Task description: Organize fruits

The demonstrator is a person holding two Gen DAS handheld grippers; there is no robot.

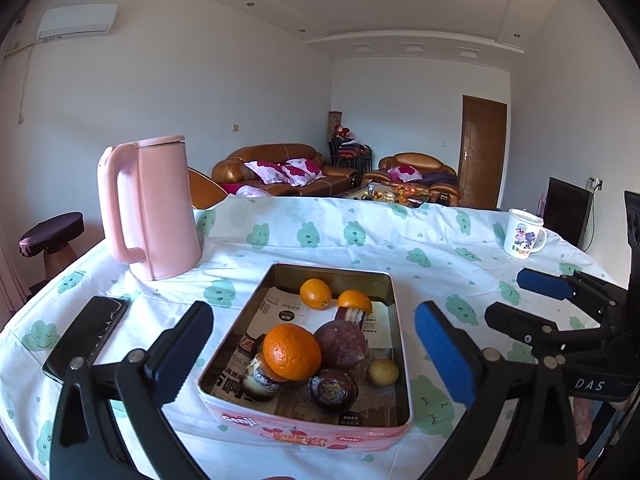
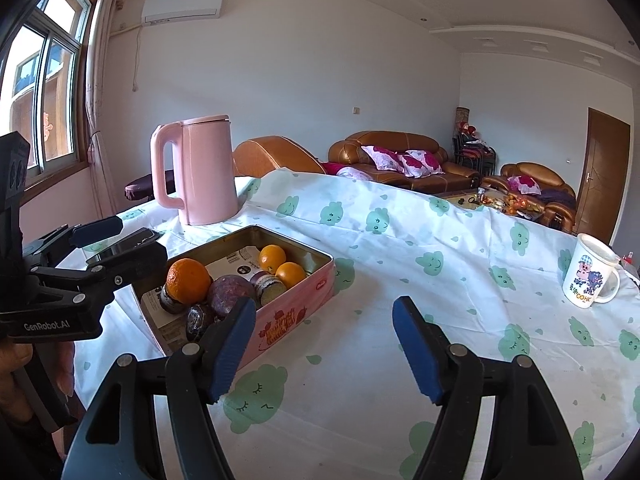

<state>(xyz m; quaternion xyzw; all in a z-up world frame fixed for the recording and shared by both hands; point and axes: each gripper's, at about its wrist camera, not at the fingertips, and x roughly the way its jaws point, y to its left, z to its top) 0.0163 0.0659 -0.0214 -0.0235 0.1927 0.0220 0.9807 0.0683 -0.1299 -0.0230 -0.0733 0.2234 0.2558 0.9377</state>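
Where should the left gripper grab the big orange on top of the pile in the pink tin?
Grip the large orange across its widest middle, coming from above. It sits highest, on the dark round items, so its sides look exposed there. The open left gripper already faces the pink rectangular tin.

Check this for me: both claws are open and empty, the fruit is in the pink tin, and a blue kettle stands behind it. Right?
Not quite: the kettle is pink, not blue, as the left wrist view shows. The rest holds: the left claw and right claw are open and empty, and the fruit, such as the big orange, sits in the pink tin.
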